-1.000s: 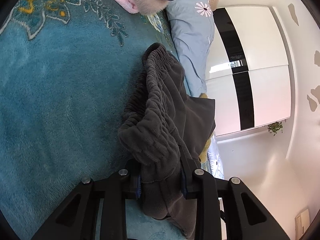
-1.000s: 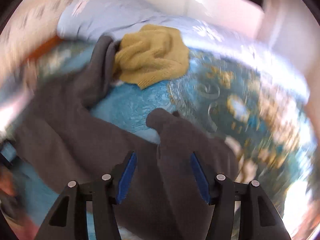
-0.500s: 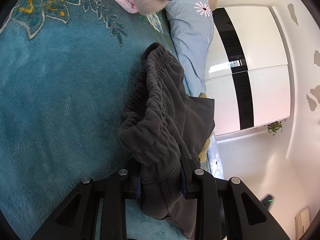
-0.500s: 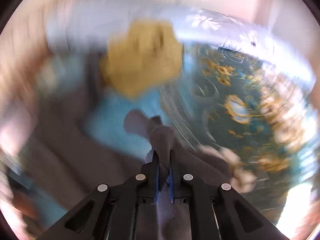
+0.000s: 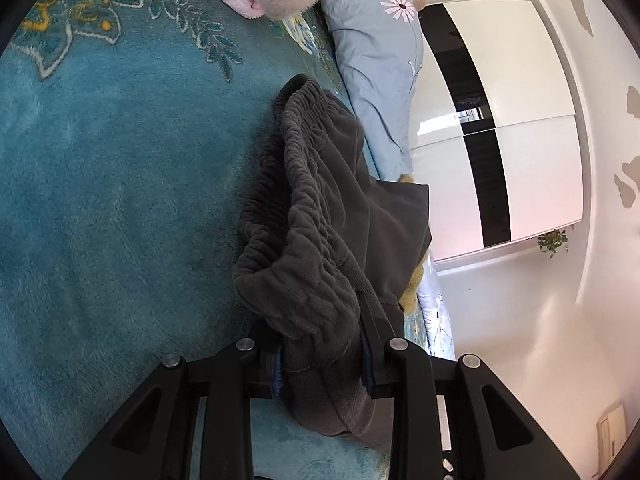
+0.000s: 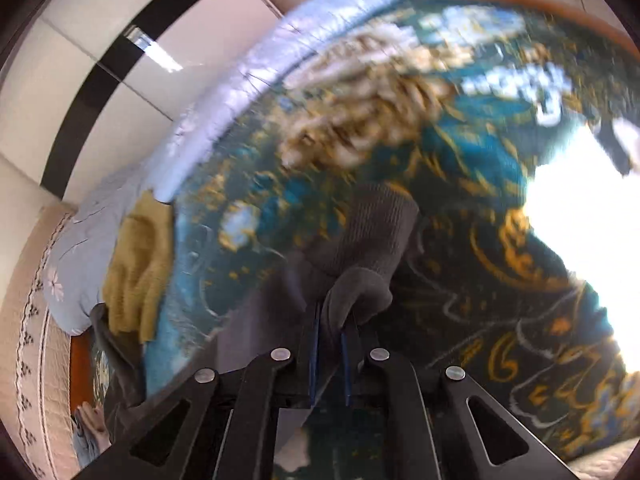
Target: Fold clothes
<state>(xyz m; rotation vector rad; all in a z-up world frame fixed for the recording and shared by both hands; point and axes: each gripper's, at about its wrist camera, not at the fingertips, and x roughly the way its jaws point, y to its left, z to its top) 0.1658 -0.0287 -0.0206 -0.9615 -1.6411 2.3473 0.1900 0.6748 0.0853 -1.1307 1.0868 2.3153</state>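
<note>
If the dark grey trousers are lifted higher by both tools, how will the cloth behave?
The dark grey trousers will probably sag between the grips: the fabric already bunches and drapes limply from the left tool. The thick, fleecy cloth looks unlikely to slip. The ribbed cuff in the right tool may stretch.

From my feeds I see a bed covered by a plush teal blanket (image 5: 100,200) with gold and pale floral patterning. A light blue pillow (image 5: 376,64) with a daisy print lies along its far edge. Behind it stands a glossy white wardrobe (image 5: 532,120) split by a black vertical strip (image 5: 488,168). A small green plant (image 5: 554,240) hangs by the wardrobe's end. The wall (image 5: 612,80) is white with brown patches. On the right wrist view a strong glare (image 6: 576,200) washes out part of the blanket, and a cream quilted headboard (image 6: 24,320) with a dark trim pattern edges the left.
</note>
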